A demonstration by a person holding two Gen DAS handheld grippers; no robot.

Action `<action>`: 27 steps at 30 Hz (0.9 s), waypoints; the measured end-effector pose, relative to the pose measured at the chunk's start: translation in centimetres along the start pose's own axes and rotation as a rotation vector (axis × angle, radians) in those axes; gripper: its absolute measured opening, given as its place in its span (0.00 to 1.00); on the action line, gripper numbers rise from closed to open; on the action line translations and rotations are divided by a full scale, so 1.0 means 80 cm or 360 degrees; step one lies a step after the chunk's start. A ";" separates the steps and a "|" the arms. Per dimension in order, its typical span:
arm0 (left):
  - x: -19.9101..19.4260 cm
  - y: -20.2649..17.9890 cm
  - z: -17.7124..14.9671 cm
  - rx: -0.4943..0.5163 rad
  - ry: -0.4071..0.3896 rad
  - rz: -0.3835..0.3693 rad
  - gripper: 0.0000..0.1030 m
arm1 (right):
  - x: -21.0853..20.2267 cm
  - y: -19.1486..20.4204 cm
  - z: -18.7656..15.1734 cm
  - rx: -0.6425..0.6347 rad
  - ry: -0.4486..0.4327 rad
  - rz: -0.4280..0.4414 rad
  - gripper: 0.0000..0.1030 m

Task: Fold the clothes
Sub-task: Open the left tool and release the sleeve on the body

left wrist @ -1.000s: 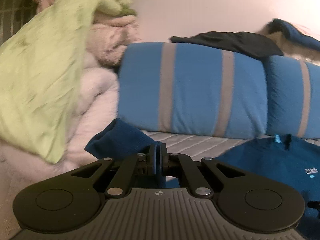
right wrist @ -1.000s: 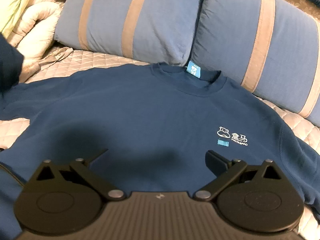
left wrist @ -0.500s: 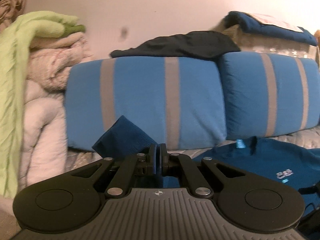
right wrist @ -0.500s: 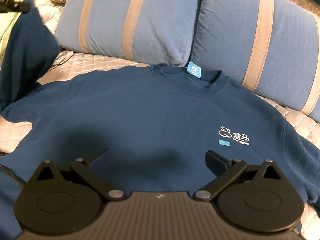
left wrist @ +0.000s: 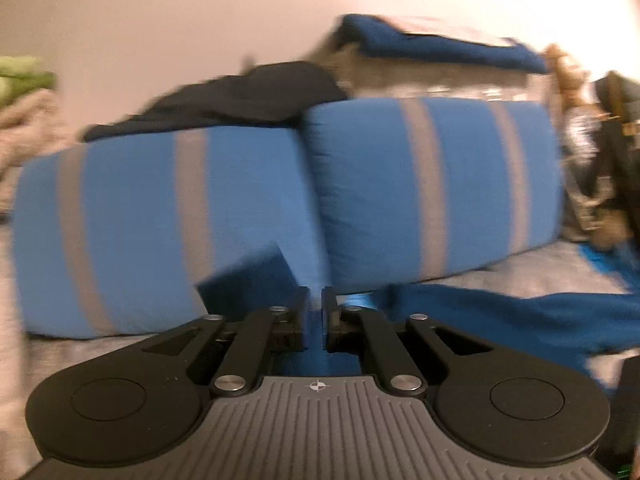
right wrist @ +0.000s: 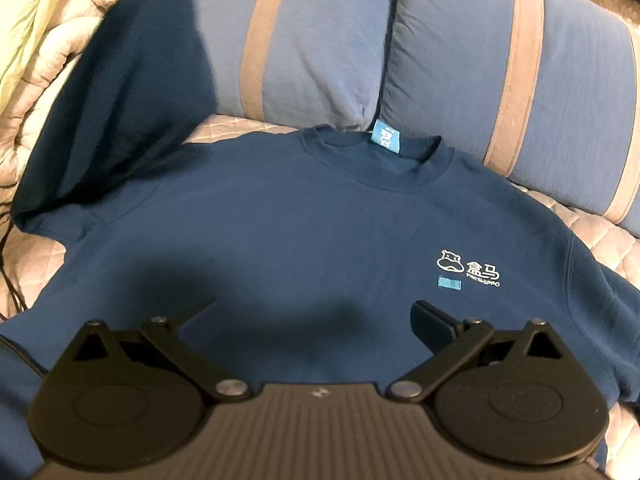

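A navy sweatshirt (right wrist: 320,220) lies front-up on the quilted bed, with a white logo (right wrist: 468,268) on the chest and a blue neck tag (right wrist: 385,140). Its left sleeve (right wrist: 132,92) is lifted high in front of the pillows. In the left wrist view, my left gripper (left wrist: 315,300) is shut on that sleeve, and the cuff (left wrist: 248,280) sticks out left of the fingers. The body of the sweatshirt (left wrist: 500,320) spreads out low on the right. My right gripper (right wrist: 314,308) hovers open over the lower chest with nothing between its fingers.
Two blue pillows with grey stripes (right wrist: 500,80) stand behind the collar. A dark garment (left wrist: 240,96) and a folded blue one (left wrist: 420,44) lie on top of them. Beige blankets and a green cloth (right wrist: 36,52) are piled at the left. Quilted bedcover (right wrist: 600,232) shows at the right.
My left gripper has carried the sleeve up and to the right, so it now hangs in front of the left pillow. The right gripper has stayed put, open.
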State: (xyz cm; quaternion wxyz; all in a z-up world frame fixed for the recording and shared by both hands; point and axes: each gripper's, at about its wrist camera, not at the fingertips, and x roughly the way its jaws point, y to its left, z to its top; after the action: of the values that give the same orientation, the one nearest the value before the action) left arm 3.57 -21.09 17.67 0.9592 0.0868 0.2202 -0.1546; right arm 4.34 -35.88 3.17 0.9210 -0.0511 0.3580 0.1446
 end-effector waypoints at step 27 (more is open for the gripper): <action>-0.086 0.131 -0.135 0.0033 0.0248 0.0208 0.68 | -0.016 0.025 0.014 -0.0607 -0.0153 -0.0002 0.82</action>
State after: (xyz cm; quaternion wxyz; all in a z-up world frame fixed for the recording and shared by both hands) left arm -3.11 -6.97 12.24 0.9462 0.1227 0.2866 -0.0868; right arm 3.52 -34.04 4.88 0.9108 -0.2180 0.2796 0.2114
